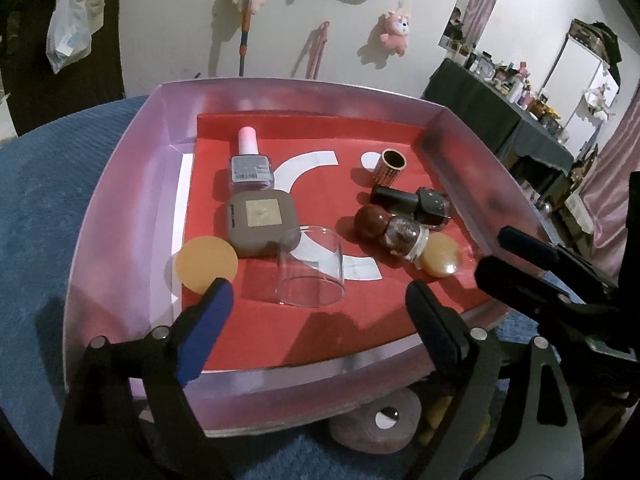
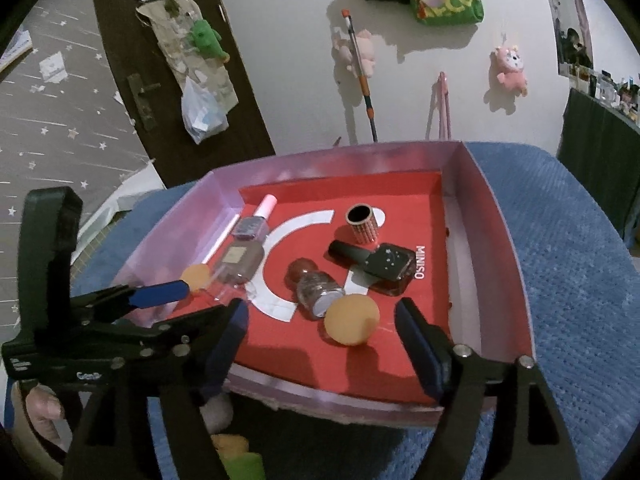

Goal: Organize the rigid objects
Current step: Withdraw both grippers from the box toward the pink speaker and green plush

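Observation:
A pink-walled box [image 1: 120,184] with a red floor holds the objects. In it lie a pink-capped bottle [image 1: 250,164], a grey square compact [image 1: 260,220], a clear plastic cup [image 1: 310,266] on its side, two orange discs [image 1: 206,262] [image 1: 440,254], a brown-capped round bottle [image 1: 394,232], a dark bottle [image 1: 424,204] and a gold cylinder [image 1: 390,164]. My left gripper [image 1: 316,320] is open and empty just before the cup. My right gripper [image 2: 320,340] is open and empty, its fingers either side of an orange disc [image 2: 351,320] in the box [image 2: 500,216].
The box rests on a blue textured cover [image 2: 580,280]. A white wall with hung plush toys [image 1: 396,28] stands behind. A dark door [image 2: 160,72] is at the left. A cluttered dark-covered table [image 1: 500,112] is at the right.

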A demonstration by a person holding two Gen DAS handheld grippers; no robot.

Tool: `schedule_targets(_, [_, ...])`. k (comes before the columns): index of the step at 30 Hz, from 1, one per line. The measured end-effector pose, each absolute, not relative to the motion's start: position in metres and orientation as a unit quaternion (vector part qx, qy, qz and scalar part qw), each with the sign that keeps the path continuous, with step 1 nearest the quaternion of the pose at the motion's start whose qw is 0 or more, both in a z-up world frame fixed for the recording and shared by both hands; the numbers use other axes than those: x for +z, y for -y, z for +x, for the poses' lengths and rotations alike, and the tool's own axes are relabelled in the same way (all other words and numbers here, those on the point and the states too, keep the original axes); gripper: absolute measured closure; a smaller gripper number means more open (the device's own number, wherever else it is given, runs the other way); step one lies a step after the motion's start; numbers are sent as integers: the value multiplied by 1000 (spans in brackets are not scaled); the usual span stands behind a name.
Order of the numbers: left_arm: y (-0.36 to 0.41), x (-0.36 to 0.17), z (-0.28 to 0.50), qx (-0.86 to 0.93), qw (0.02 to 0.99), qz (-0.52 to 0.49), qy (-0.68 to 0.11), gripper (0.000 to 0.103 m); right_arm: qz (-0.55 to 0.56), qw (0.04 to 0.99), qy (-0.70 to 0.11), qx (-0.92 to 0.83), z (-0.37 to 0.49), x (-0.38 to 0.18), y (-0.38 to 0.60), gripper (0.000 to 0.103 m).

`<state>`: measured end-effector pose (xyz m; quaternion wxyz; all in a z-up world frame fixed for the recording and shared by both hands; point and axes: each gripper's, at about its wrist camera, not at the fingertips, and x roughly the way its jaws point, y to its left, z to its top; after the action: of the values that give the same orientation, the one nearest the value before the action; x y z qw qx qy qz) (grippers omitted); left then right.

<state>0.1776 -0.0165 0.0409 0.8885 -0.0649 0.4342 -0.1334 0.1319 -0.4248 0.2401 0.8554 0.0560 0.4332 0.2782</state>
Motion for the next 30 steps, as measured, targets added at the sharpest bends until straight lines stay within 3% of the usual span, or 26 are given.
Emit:
schedule_targets(10, [17,48,163,-125,895,-55,-425,7,71,863,-403,296,115,257,434,0])
schedule_targets(16, [17,53,154,-118,901,-43,-415,0,83,864,-391,307,106,263,438,0])
schedule_targets(30, [3,57,136,-112,903,-64,-410,0,86,863,-385,316,88,265,438,0])
